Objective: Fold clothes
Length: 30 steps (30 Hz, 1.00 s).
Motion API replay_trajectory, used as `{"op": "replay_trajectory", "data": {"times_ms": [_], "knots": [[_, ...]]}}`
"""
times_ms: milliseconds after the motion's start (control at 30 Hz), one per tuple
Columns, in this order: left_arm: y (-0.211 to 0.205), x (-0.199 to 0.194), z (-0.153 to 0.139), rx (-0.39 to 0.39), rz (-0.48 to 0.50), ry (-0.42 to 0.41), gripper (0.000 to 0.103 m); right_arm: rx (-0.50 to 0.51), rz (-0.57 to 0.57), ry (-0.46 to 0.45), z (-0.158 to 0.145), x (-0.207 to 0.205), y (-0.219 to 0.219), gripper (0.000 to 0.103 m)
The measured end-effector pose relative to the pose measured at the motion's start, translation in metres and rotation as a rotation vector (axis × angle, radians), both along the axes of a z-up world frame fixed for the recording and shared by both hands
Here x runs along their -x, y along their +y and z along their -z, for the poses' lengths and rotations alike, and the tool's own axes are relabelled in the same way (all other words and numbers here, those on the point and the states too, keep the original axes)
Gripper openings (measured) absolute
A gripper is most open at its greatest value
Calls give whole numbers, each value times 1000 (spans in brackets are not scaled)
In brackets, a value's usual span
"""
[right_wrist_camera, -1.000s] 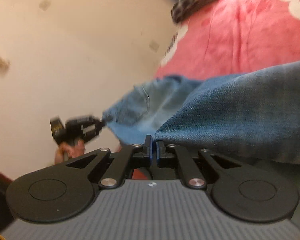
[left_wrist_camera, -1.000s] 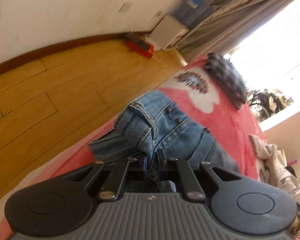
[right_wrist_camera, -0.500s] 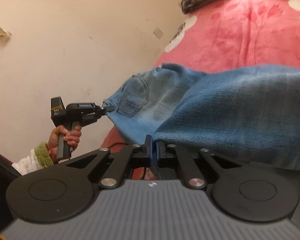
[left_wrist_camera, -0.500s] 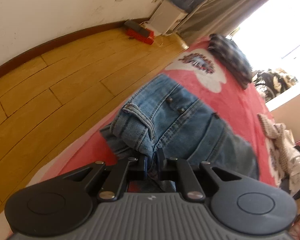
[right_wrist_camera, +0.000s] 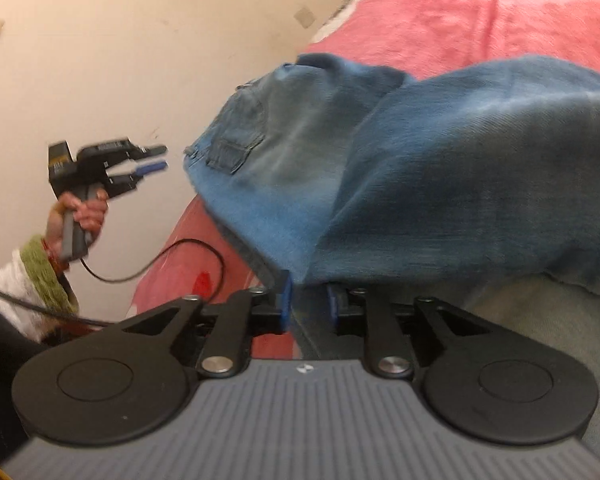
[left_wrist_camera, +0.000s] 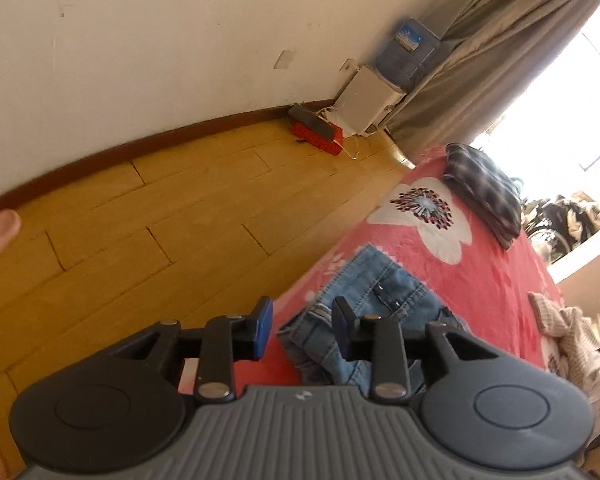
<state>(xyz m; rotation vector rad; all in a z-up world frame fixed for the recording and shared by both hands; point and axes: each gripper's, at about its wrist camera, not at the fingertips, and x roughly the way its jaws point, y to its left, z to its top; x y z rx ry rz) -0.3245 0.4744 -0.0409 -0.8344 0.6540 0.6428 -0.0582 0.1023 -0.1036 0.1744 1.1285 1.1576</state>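
Note:
Blue jeans (left_wrist_camera: 384, 296) lie folded over on the red flowered blanket (left_wrist_camera: 484, 280). My left gripper (left_wrist_camera: 302, 330) hangs just off the waistband edge, its jaws opening with nothing pressed between them. The right wrist view shows that same left gripper (right_wrist_camera: 165, 157) in a person's hand (right_wrist_camera: 80, 212), clear of the jeans (right_wrist_camera: 460, 160) by a small gap. My right gripper (right_wrist_camera: 309, 300) sits low at the near fold. Its jaws are opening, and denim still lies loose between the pads.
A wooden floor (left_wrist_camera: 140, 240) runs along the bed's left side, with a red box (left_wrist_camera: 316, 132) and a white water dispenser (left_wrist_camera: 368, 100) by the wall. A folded plaid garment (left_wrist_camera: 484, 192) and a clothes pile (left_wrist_camera: 572, 340) lie on the blanket. A black cable (right_wrist_camera: 160, 264) hangs below the left hand.
Both grippers were shut on the jeans and now stand parted. The left one let go of the waistband and drew back and up. The jeans have settled on the blanket.

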Motion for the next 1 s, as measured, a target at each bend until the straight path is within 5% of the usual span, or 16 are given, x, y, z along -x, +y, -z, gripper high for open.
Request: {"op": "replay_trajectory", "data": {"times_ms": [67, 233, 333, 500, 600, 733, 867, 1000], "knots": [[-1, -5, 4, 35, 31, 15, 46, 5, -53, -69, -6, 8, 0, 25], [-20, -25, 14, 12, 50, 75, 43, 50, -136, -275, -23, 29, -5, 25], [-51, -34, 5, -126, 183, 88, 43, 97, -200, -462, -36, 46, -6, 25], [-147, -61, -13, -529, 647, 190, 46, 145, -321, -741, -52, 67, -2, 24], [-209, -74, 1, -708, 959, 231, 46, 178, -435, -872, -55, 77, 5, 23], [-257, -79, 34, -855, 1227, 285, 43, 286, -585, -1045, -36, 88, 15, 23], [-266, -75, 54, -956, 1310, 330, 41, 372, -634, -1169, -17, 92, 21, 27], [-263, -67, 56, -988, 1337, 339, 41, 459, -713, -1284, 0, 96, 22, 45]]}}
